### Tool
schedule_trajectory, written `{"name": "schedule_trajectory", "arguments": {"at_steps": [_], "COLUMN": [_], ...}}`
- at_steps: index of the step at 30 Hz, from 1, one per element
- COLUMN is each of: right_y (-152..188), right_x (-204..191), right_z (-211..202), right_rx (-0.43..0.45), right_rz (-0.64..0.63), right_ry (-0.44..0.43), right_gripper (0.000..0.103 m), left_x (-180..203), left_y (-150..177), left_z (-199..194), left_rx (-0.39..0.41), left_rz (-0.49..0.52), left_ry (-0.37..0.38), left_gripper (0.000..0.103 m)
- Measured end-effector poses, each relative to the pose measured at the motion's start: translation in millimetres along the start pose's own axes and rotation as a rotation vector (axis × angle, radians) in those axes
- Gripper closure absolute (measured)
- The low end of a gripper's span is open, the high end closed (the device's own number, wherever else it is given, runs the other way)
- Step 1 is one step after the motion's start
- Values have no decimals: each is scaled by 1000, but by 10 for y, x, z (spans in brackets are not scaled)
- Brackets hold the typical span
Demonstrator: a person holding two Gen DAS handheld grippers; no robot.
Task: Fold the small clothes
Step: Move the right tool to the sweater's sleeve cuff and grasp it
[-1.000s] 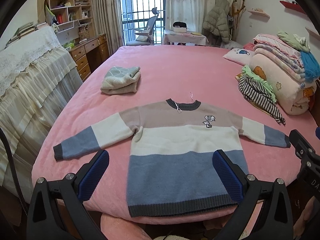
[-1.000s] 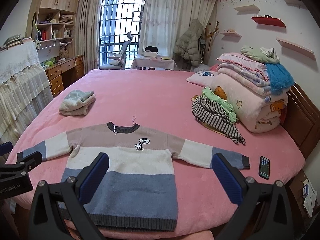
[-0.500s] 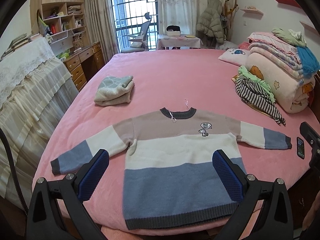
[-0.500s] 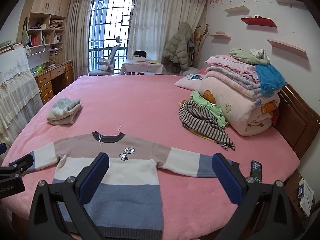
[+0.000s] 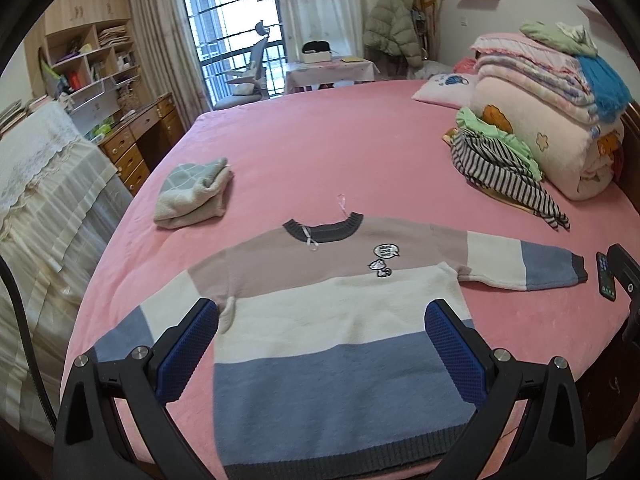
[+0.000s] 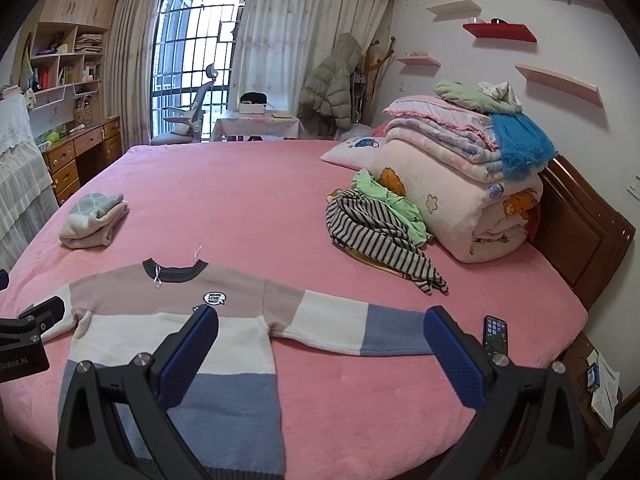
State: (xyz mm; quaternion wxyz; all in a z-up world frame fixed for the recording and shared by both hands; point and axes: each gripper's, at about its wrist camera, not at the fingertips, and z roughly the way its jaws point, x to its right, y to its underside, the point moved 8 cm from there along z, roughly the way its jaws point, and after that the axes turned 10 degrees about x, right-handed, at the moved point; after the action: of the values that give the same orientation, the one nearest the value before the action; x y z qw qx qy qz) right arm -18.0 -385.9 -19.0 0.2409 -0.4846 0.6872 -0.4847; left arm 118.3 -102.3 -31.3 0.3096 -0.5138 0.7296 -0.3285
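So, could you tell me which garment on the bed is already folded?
The grey-and-cream garment left of the sweater's collar; the sweater lies spread flat, the striped one crumpled.

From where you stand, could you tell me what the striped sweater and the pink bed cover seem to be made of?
Striped sweater: soft, matte knit, probably wool or acrylic; ribbed grey collar and hem, fuzzy cream band. Pink bed cover: plush, fleece-like fabric, judging by its faint nap and soft sheen; the fibre itself cannot be told.

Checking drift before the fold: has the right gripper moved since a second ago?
Yes. The right gripper has swung rightward: the striped knit sweater and folded grey-cream garment sit further left in its view.
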Motion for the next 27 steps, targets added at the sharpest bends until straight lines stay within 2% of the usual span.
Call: {"name": "schedule_trajectory", "arguments": {"at_steps": [11, 15, 23, 27], "right_y": [173, 275, 752, 1084], "right_x": [539, 804, 1463, 1793], "right_z": [435, 599, 965, 1164], "right_rx": [-52, -75, -186, -252], "right_rz": [49, 83, 195, 258], "right_ry": [68, 102, 170, 220], "right_gripper": [0, 0, 0, 0], "left_x": [588, 840, 1426, 1722], "left_y": [-100, -121, 9, 200], "left_z": [371, 553, 1044, 1381], "left_rx": [-6, 4, -3, -37], "left_rz": [65, 117, 220, 297], "left_ry": [35, 31, 73, 81], "left_gripper": [0, 0, 0, 0]}}
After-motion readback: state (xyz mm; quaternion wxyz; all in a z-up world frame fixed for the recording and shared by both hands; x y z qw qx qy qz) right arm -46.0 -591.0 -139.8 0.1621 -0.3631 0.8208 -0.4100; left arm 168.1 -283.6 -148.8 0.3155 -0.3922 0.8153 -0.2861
